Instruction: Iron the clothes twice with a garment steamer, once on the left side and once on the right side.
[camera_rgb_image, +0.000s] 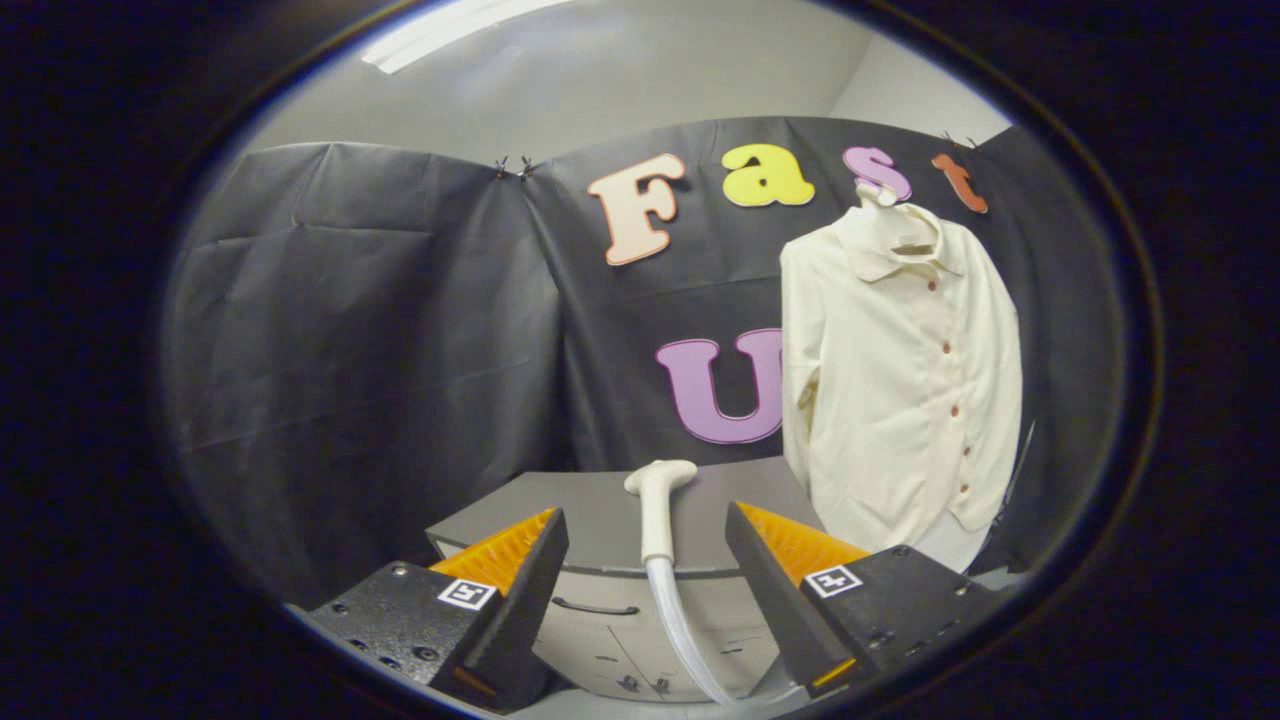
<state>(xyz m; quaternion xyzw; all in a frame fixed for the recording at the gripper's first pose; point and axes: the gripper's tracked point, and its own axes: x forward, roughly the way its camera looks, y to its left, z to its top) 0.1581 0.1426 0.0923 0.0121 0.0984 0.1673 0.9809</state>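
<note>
- Your gripper (647, 560) is released: the jaws stand wide apart and neither finger touches anything.
- The steamer (658, 505) shows in the gap between your fingers, just ahead of them. Its head sits on top and bends toward the right, with the handle running straight down from it.
- The hose (680, 625) leaves the bottom of the handle and curves down and to the right, passing between the fingers.
- The steamer stands in front of a grey cabinet (600, 515). You can see the cabinet's flat top behind the head and a drawer front with a dark handle below. Whether the steamer rests on the cabinet or only rises in front of it, you cannot tell.
- The shirt (900, 380) hangs beyond your right finger, to the right of the steamer and well apart from it. It faces you, buttoned down the front, collar on top, both sleeves hanging at the sides.
- The shirt's hem drops below the cabinet top on that side.
- Black cloth (370, 340) forms the wall behind the cabinet and shirt.
</note>
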